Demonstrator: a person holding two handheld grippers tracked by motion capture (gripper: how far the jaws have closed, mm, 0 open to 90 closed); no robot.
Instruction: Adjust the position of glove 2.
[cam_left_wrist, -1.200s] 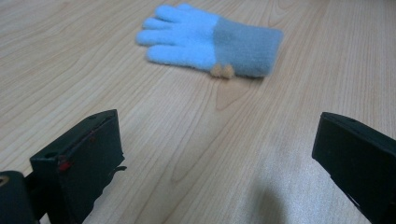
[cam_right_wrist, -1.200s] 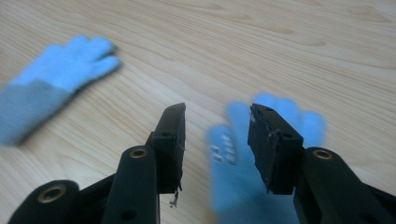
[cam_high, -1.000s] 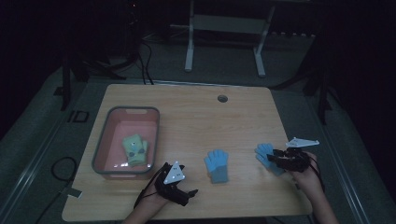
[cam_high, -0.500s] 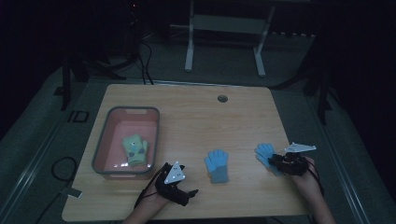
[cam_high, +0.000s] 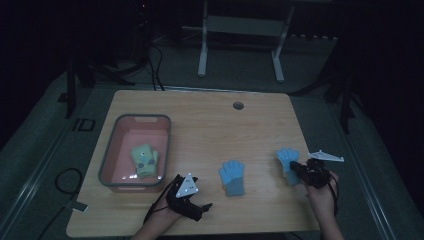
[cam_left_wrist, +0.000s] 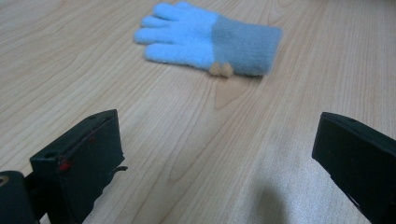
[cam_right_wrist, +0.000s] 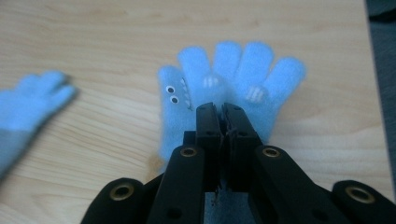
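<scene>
Right gripper (cam_right_wrist: 219, 108) at table's 4 o'clock, jaws just squeezed together, pinching blue glove (cam_right_wrist: 233, 88) at palm. Glove fingers spread toward 12 o'clock, little eyes on thumb side. Second blue glove (cam_high: 233, 177) flat near table's 6 o'clock, alone. Left gripper (cam_high: 192, 200) at 7 o'clock, jaws wide apart, holding nothing. Green glove (cam_high: 145, 160) inside pink tub (cam_high: 109, 160) at 9 o'clock.

Count, high view: two blue gloves, one at lower centre (cam_high: 232, 177) and one at lower right (cam_high: 287, 161). One green glove (cam_high: 144, 161) inside one pink tub (cam_high: 111, 152), left of centre. Two hand-held tools, at the bottom left (cam_high: 206, 205) and right (cam_high: 295, 164). One desk (cam_high: 210, 125).
</scene>
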